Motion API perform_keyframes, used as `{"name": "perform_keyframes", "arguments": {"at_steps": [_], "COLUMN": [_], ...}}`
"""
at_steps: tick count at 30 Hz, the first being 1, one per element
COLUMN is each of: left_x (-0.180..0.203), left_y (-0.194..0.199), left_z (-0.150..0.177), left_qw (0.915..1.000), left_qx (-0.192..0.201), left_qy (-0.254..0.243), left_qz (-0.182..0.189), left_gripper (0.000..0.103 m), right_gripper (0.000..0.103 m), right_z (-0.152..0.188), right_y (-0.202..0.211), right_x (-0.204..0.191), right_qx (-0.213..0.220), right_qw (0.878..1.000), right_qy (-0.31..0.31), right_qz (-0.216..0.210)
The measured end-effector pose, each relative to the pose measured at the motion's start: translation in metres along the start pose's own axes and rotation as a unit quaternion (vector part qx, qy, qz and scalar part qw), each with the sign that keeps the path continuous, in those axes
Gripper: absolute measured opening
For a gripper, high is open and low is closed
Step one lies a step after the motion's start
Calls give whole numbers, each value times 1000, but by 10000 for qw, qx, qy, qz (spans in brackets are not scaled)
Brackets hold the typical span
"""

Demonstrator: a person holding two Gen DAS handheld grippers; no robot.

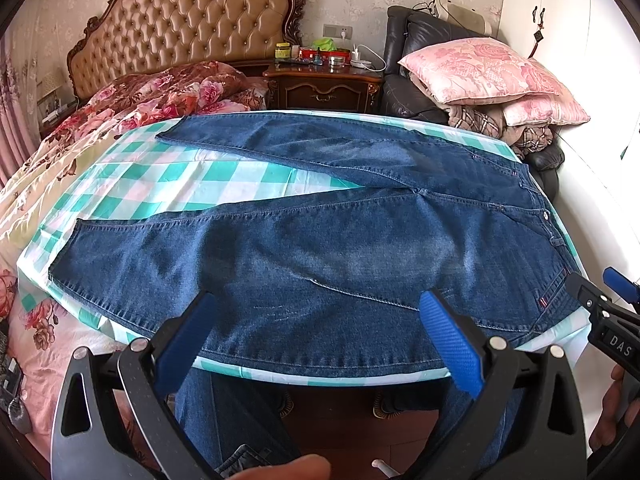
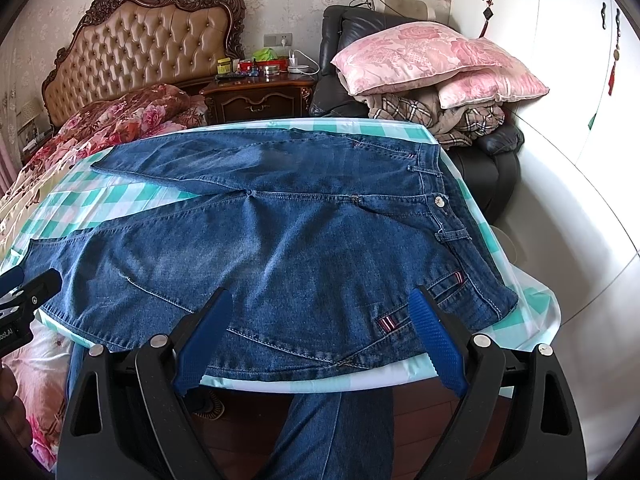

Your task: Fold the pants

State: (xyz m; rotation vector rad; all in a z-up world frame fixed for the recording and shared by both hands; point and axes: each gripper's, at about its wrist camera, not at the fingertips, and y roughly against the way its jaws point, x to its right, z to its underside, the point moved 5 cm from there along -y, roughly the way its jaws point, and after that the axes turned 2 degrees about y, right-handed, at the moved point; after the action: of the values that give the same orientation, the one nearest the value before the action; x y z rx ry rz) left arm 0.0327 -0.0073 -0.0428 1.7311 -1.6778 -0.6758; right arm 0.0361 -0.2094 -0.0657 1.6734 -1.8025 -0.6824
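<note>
Only right wrist shows jeans (image 2: 280, 232) button (image 2: 440, 201) (waistband).

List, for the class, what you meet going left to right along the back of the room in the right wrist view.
Tufted headboard → wooden nightstand → black leather armchair → pink pillows → white wardrobe.

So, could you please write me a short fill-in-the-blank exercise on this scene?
1. The jeans lie spread on a green and white ____ cloth.
2. The two legs are ____, not stacked.
3. The left tool and right tool both have ____ jaws.

Missing words: checked; apart; open
</note>
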Motion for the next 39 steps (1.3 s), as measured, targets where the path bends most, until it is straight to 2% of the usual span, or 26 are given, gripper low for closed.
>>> {"name": "perform_keyframes", "arguments": {"at_steps": [9, 13, 16, 19, 23, 26, 30, 34, 36, 38, 39], "left_x": [0, -6, -14, -24, -37, -50, -63, -72, -74, -77, -77], "left_y": [-4, -16, -26, -41, -62, -78, -93, -109, -116, -122, -125], "left_z": [4, 4, 2, -1, -5, -12, -20, -24, -25, -25, -23], "left_qw": [10000, 9998, 9994, 9978, 9958, 9922, 9911, 9899, 9894, 9888, 9885], "left_qx": [-40, -114, -76, -168, -372, -622, -644, -776, -833, -884, -909], "left_qy": [19, 112, 230, 468, 636, 869, 1021, 1094, 1111, 1129, 1135], "left_qz": [9, 132, 246, 430, 539, 636, 556, 454, 431, 411, 406], "left_gripper": [101, 101, 101, 101, 101, 101, 101, 101, 101, 101, 101], "right_gripper": [86, 86, 86, 86, 87, 86, 85, 74, 72, 63, 62], "right_z": [4, 3, -18, -68, -136, -180, -205, -209, -207, -204, -205], "right_y": [-4, -19, -43, -92, -178, -244, -298, -336, -349, -359, -362], "right_x": [1, 12, 43, 107, 186, 222, 237, 239, 242, 242, 243], "right_qx": [-51, -200, -305, -406, -682, -947, -1112, -1351, -1455, -1530, -1528], "right_qw": [10000, 9991, 9955, 9934, 9858, 9841, 9859, 9848, 9839, 9830, 9833], "right_qy": [-22, -243, -664, -1025, -1495, -1452, -1232, -1069, -1031, -1000, -976], "right_qz": [-39, -283, -597, -333, -343, -387, -222, -227, -149, -153, -142]}}
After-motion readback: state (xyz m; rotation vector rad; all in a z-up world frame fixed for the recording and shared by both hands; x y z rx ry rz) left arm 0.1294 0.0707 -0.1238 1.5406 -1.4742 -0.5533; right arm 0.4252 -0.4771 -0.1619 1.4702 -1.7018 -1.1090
